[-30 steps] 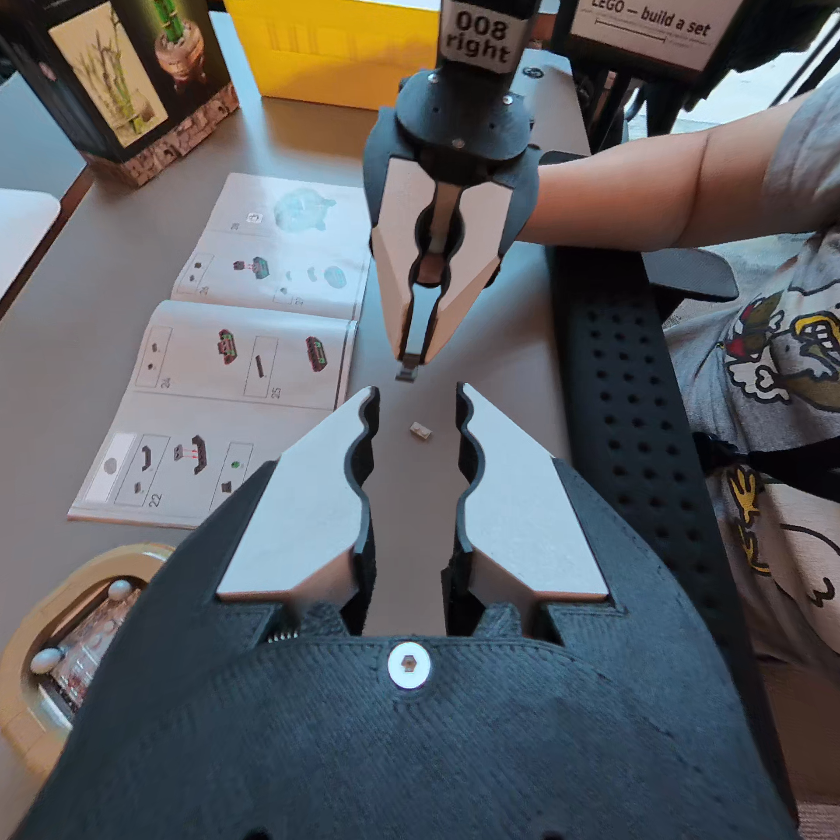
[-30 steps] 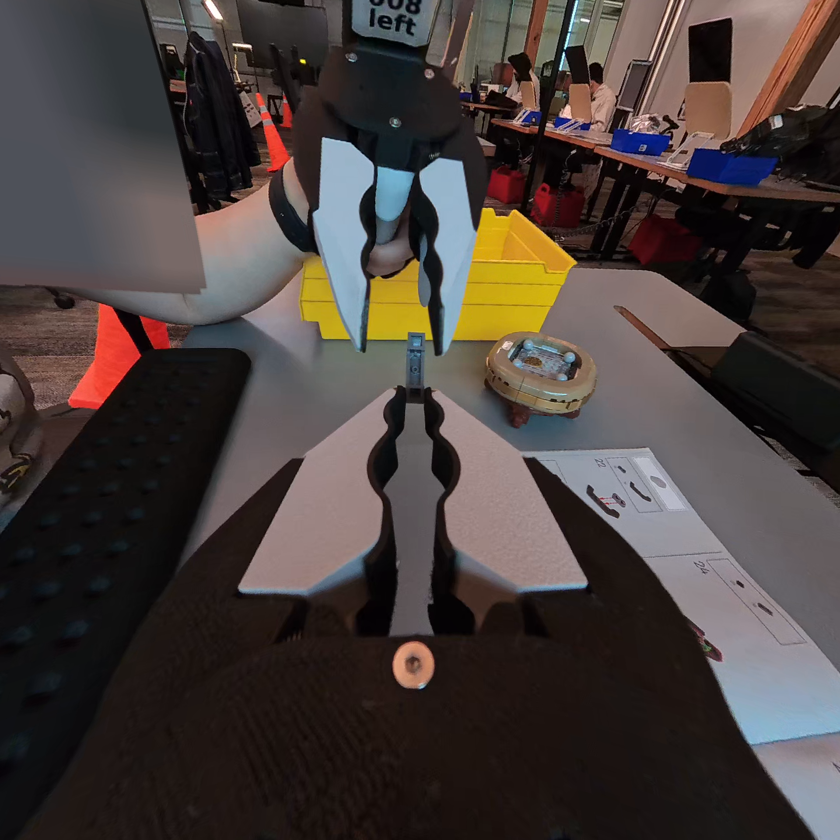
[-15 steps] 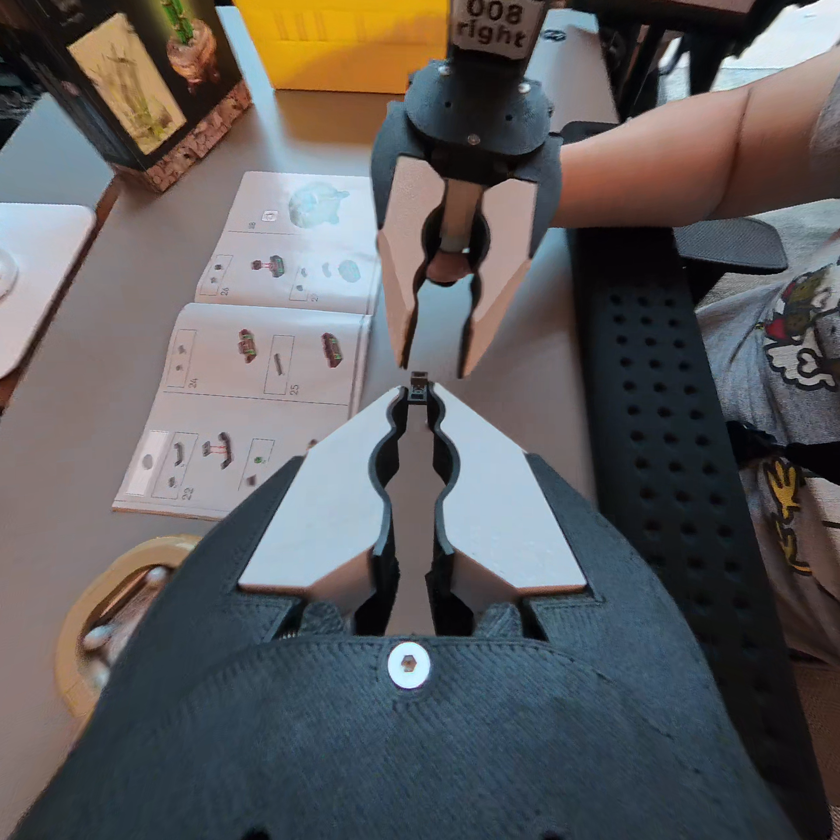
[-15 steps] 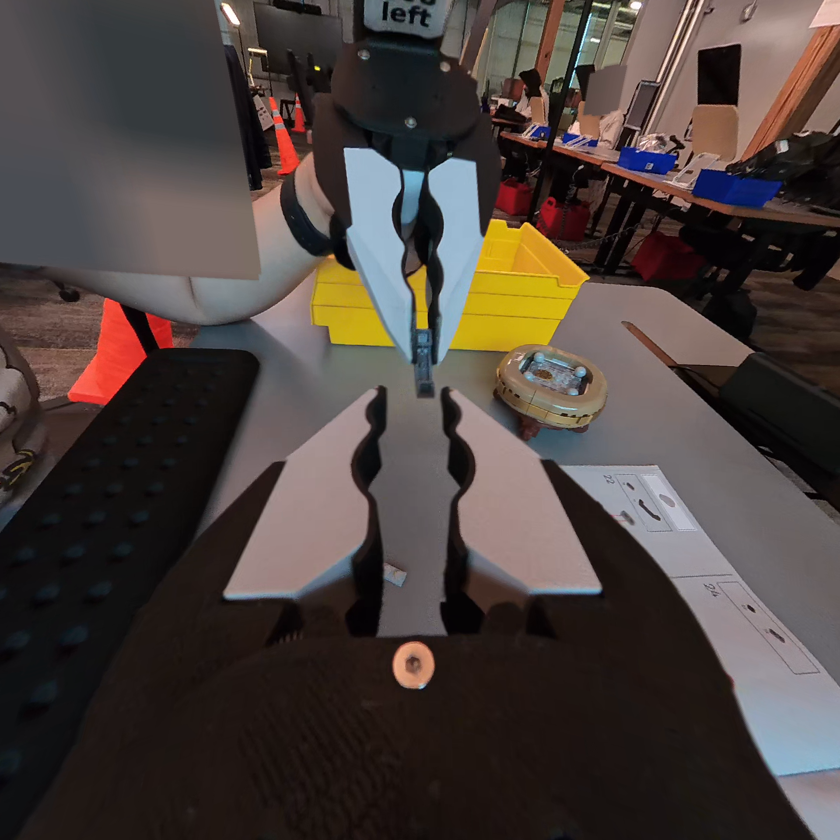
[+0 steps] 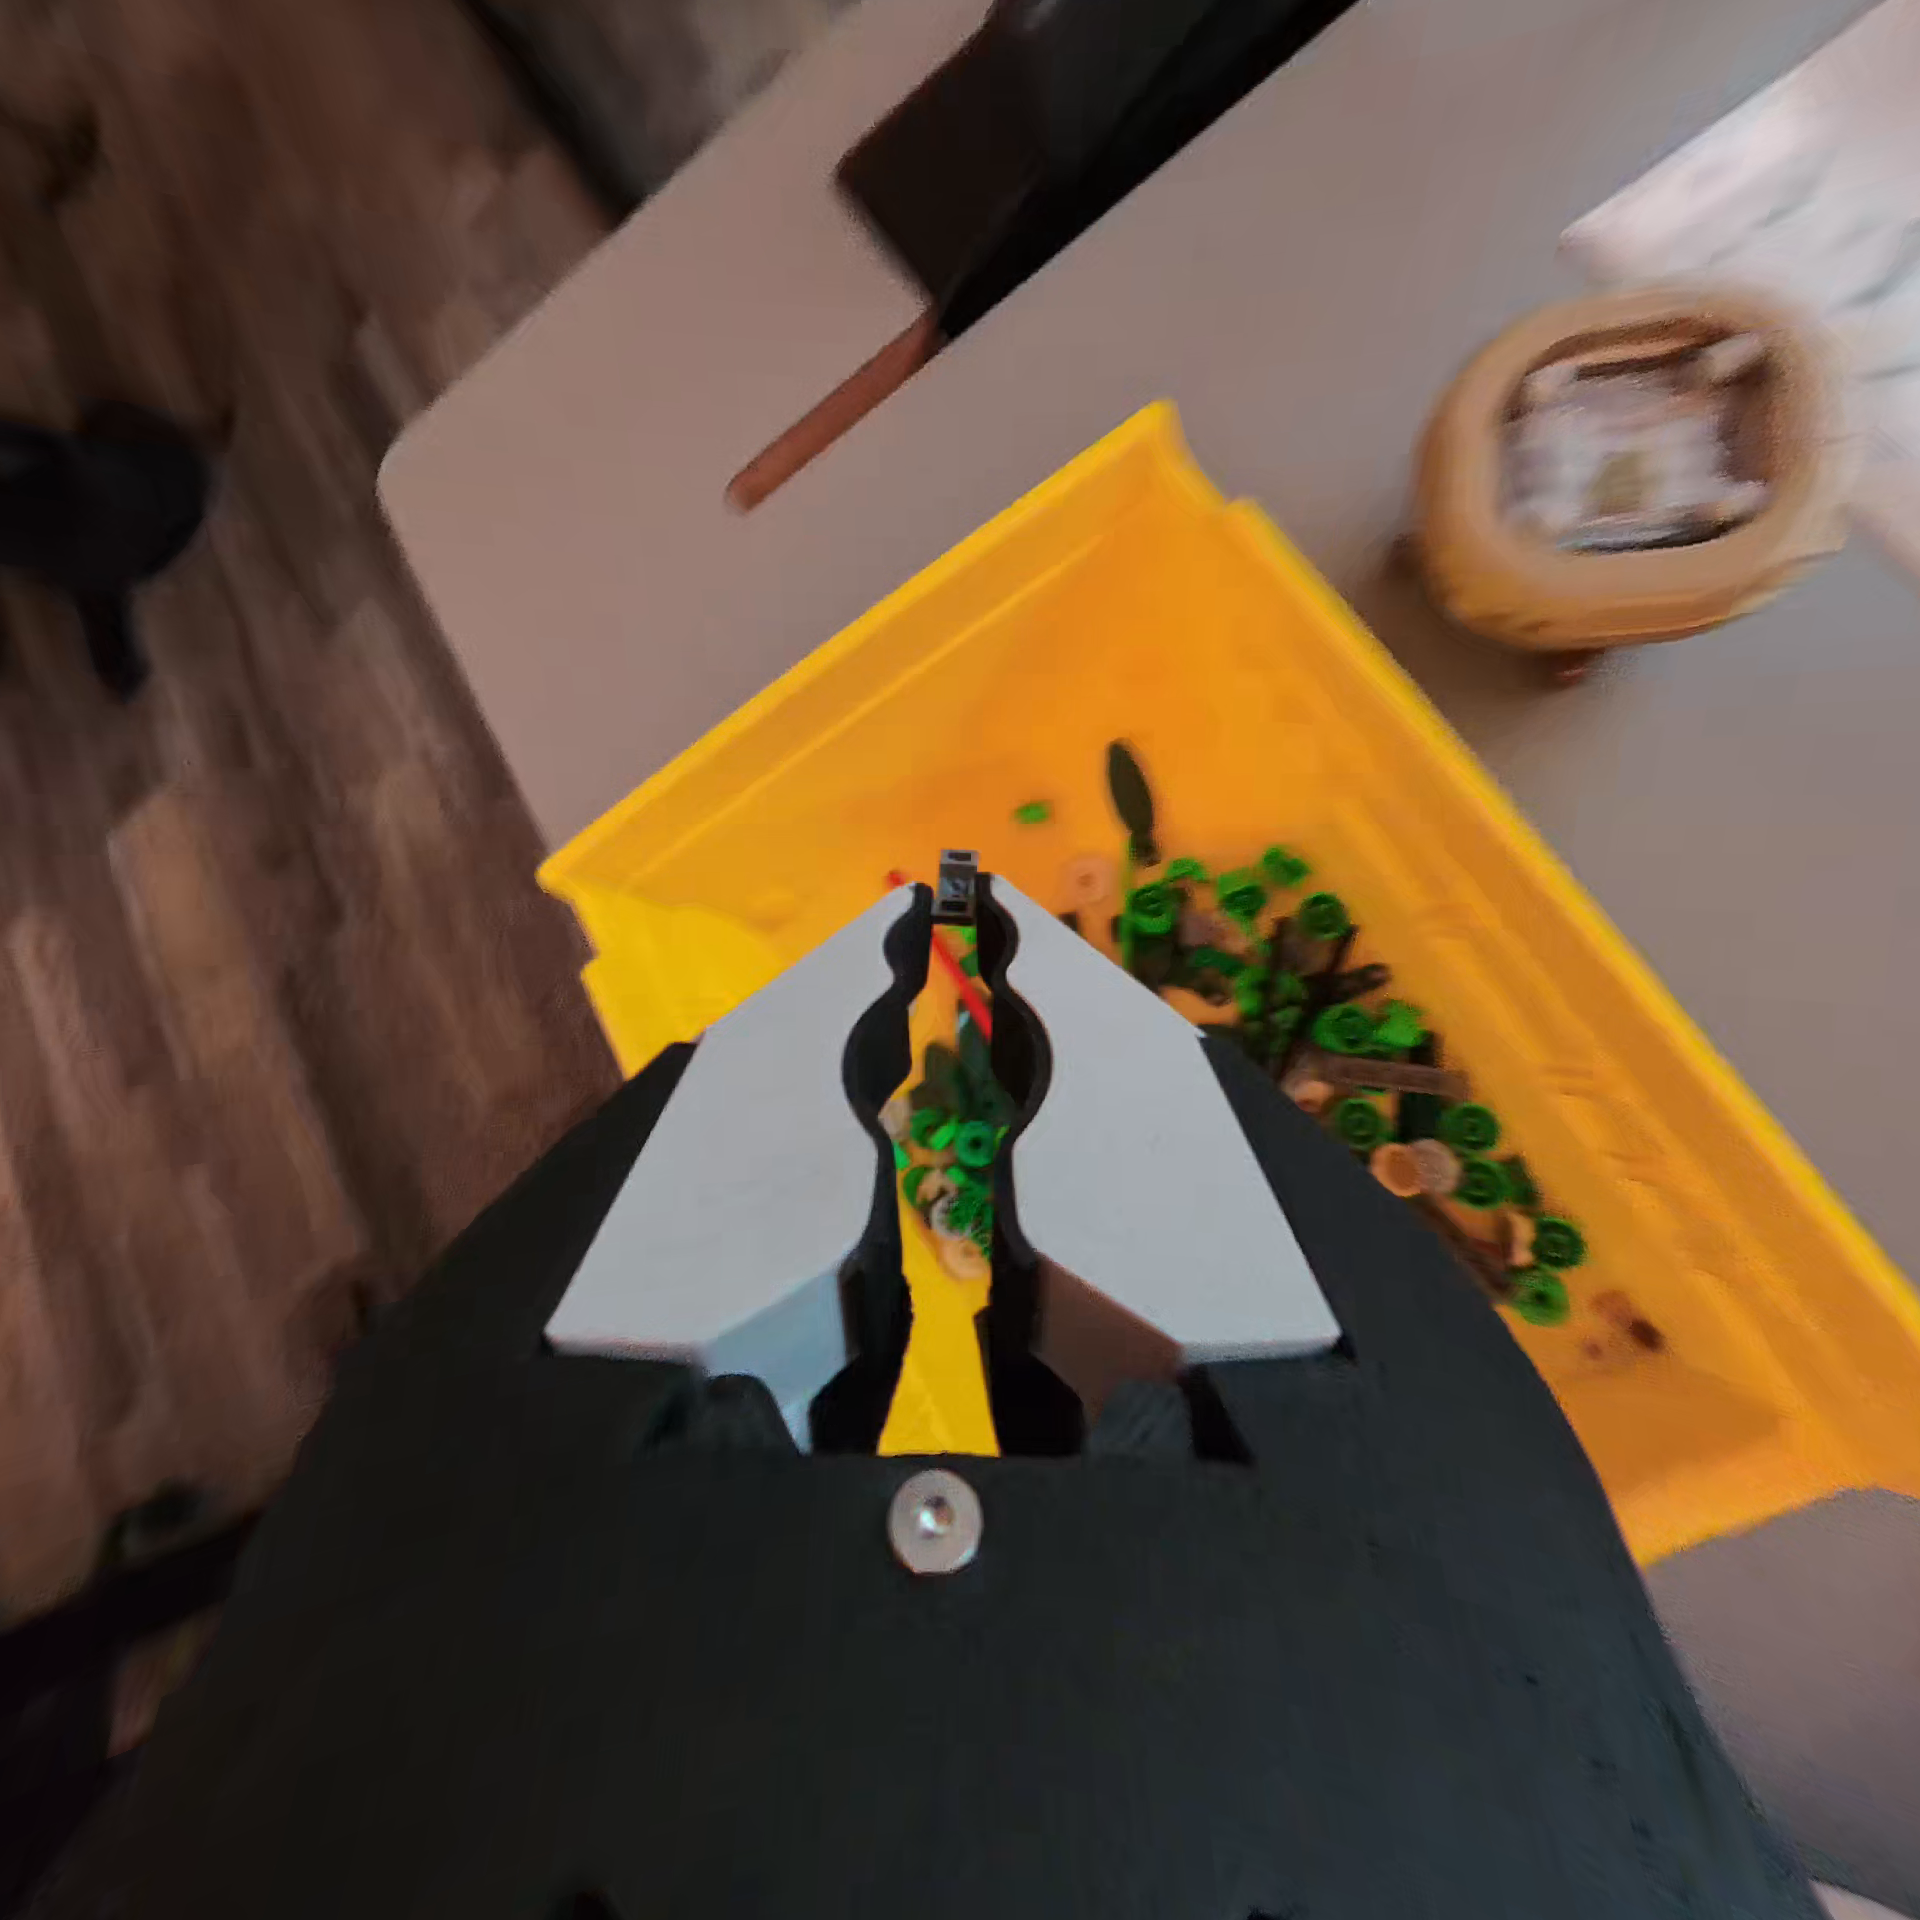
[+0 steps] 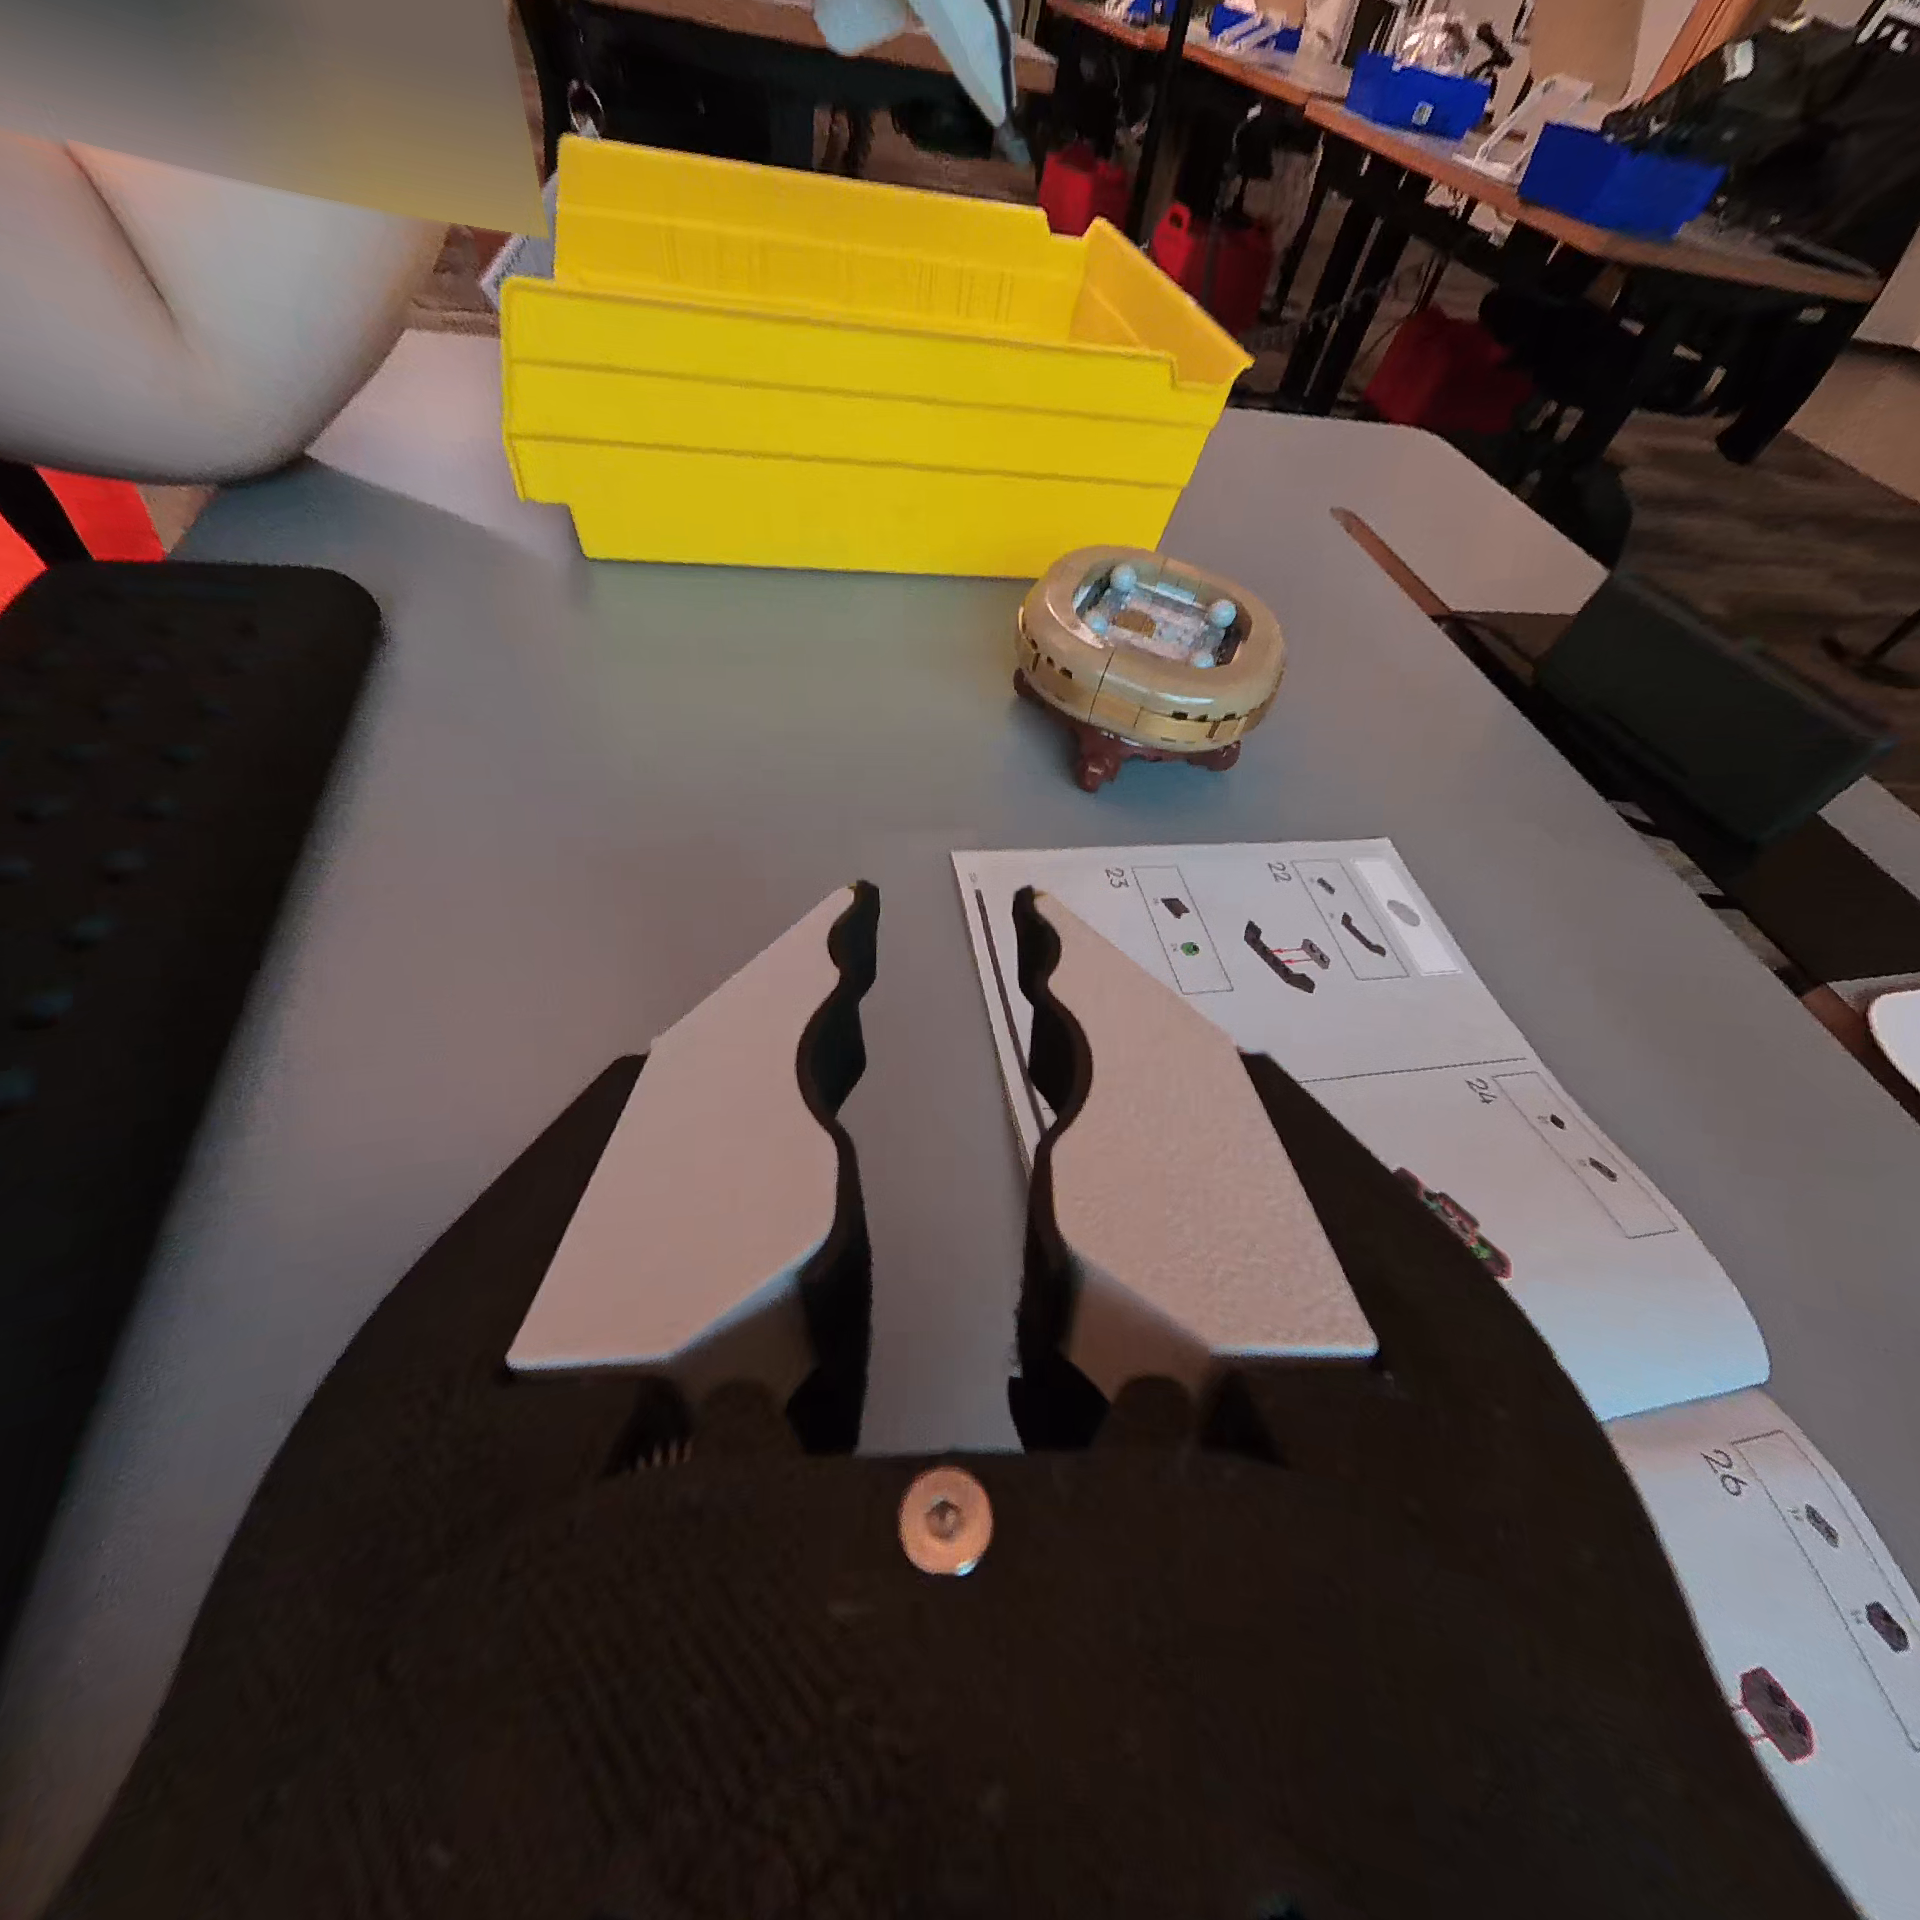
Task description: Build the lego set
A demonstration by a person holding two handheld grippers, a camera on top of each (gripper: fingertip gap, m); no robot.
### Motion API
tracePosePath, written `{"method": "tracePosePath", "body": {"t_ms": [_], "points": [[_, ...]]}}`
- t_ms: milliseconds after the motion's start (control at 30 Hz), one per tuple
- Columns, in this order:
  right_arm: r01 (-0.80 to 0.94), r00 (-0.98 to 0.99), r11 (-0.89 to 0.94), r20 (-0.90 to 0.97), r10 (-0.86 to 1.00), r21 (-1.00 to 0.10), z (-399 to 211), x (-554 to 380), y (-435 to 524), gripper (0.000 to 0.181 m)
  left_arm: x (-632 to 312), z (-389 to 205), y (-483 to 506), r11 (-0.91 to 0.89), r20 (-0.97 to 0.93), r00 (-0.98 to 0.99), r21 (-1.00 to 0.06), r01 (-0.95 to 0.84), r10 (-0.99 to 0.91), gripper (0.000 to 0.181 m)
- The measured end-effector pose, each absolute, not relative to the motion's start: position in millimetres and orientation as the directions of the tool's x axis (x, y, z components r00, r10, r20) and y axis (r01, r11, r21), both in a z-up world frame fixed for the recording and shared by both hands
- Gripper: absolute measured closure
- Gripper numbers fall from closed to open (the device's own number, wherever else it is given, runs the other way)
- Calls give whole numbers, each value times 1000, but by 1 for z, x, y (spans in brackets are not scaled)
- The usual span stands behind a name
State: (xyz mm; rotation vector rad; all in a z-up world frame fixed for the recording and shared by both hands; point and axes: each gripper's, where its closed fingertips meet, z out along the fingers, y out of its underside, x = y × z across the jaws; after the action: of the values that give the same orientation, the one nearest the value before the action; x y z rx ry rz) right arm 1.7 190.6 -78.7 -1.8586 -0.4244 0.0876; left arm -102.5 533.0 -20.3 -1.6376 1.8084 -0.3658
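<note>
My left gripper (image 5: 956, 902) is shut on a small dark grey lego piece (image 5: 957, 896) and holds it above the yellow parts bin (image 5: 1226, 582), which has many green, tan and dark pieces (image 5: 1340, 1029) inside. The tan round lego pot base (image 5: 1621, 468) sits beside the bin; it also shows in the right wrist view (image 6: 1148, 649). My right gripper (image 6: 945, 902) is open and empty, low over the grey table (image 6: 644, 790) beside the open instruction booklet (image 6: 1340, 1039). The yellow bin (image 6: 831, 416) stands beyond it.
A black perforated pad (image 6: 135, 831) lies at the table's left. A person's arm (image 6: 166, 332) reaches past the bin's left. A second table with a dark slab (image 5: 1039, 156) adjoins the far side. Wooden floor (image 5: 208, 727) lies beyond the edge. There is about 35 cm between the tips of the two grippers. The tan round lego pot base (image 5: 1621, 468) is about 20 cm from both grippers' fingertips. The right camera catches it too, in the right wrist view (image 6: 1150, 631).
The dark piece passed from my right gripper to my left. My left gripper then swung away with it to above the yellow bin. My right gripper opened and stays low over the table.
</note>
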Motion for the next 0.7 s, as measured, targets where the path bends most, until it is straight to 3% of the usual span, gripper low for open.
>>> {"method": "tracePosePath", "body": {"t_ms": [33, 300, 700], "points": [[250, 931, -275, 153, 331, -928, -81, 2, 192, 157, -102, -30, 541, 159, -282, 13, -578, -800, -959, 175], [229, 957, -278, 162, 242, -933, -77, 24, 189, 156, -101, -102, 540, 148, -167, -96, -336, -930, -981, 175], [213, 965, -313, 149, 215, -925, -87, 36, 188, 157, -122, -132, 548, 100, -98, -80, -224, -970, -992, 175]]}}
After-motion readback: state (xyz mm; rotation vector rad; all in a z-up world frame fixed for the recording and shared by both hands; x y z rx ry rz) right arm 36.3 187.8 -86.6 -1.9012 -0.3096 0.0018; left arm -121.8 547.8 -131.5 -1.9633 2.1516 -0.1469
